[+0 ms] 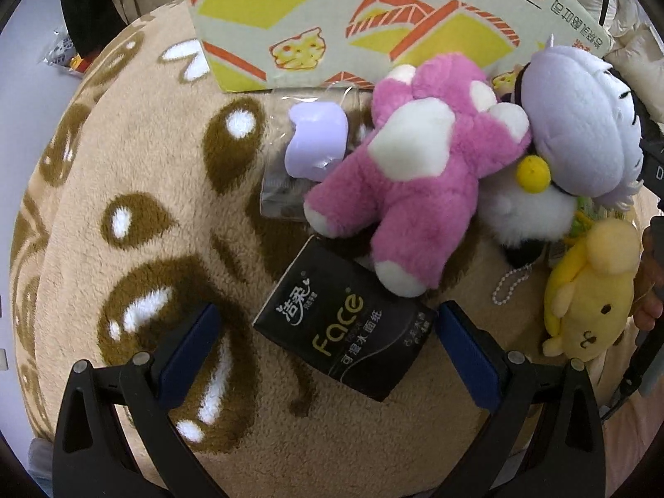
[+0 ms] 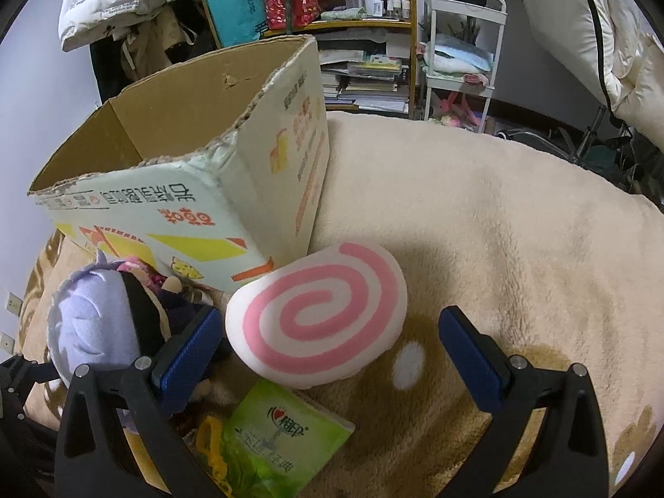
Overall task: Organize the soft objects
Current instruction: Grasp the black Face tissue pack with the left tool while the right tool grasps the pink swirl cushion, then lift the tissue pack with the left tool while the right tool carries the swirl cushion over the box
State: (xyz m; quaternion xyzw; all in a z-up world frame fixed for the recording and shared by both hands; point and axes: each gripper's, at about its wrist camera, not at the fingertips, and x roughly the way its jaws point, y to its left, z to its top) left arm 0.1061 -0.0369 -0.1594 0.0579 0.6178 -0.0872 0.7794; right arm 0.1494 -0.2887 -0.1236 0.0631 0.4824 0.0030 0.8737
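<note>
Left wrist view: our left gripper (image 1: 325,325), jaws apart, straddles black tissue pack (image 1: 342,332), lower centre. Right wrist view: right gripper (image 2: 328,328), jaws apart, frames swirl cushion (image 2: 317,313). Step, we judge: pre-grasp; next, close, lift into cardboard box (image 2: 186,157), upper left.

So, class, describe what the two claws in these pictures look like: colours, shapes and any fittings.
The left claw and the right claw look alike. Each has two black, angular arms with triangular cut-outs, and flat rectangular dark blue pads on the inner faces. Small round silver pins sit at the joints. No cables, markings or sleeves show on either.
</note>
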